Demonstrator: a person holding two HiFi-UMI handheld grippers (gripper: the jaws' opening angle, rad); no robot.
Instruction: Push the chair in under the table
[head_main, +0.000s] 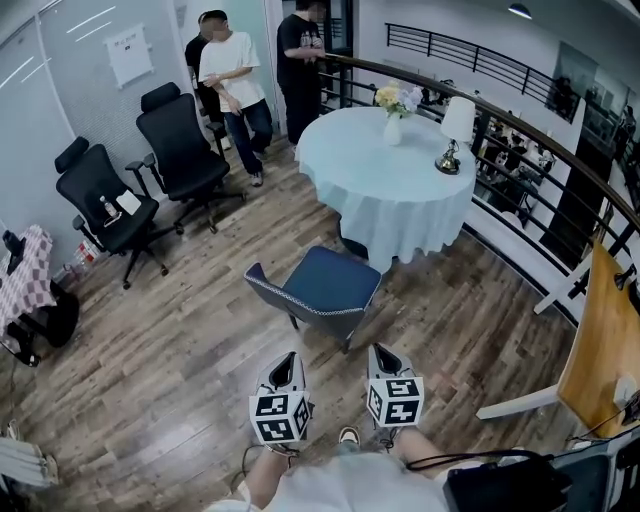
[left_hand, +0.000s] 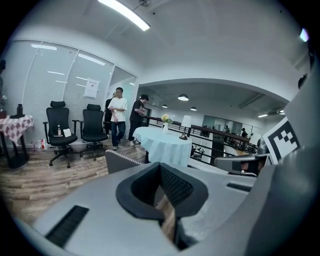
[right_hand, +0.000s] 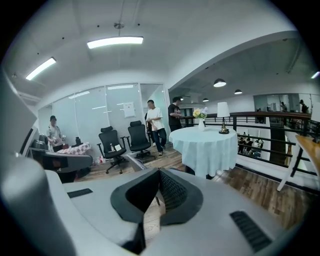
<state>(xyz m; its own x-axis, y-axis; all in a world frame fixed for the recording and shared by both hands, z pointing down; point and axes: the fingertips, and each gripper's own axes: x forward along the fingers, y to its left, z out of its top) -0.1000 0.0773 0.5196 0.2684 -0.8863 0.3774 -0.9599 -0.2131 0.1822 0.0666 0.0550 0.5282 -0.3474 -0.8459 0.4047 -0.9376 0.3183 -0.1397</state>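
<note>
Right, head view first: the blue chair (head_main: 322, 283) stands on the wooden floor (head_main: 180, 350), pulled out from the round desk (head_main: 385, 200). Its seat front sits near the hanging pale blue cloth and its backrest faces the person, so it's not yet tucked under. The left gripper (head_main: 288, 360) and the right gripper (head_main: 382, 353) hang side by side just short of that backrest. Both point at it and neither touches it. On the desk stand a vase of flowers (head_main: 393, 118) and a table lamp (head_main: 453, 135). Off to the left are two black office chairs (head_main: 185, 150), people (head_main: 232, 75) stand beyond the desk, and a dark railing (head_main: 520, 125) curves round behind it.

Now the left gripper view: the jaws are together with nothing between them, just a sliver of floor showing past the pads. The chair's grey backrest with its pale stitched edge rises right above the jaws, and the clothed desk is behind it.

Over to the right gripper view: same story, the jaws are closed and empty. A corner of the chair's back peeks over them on the left, and the desk, with its vase and lamp, stands well beyond.
</note>
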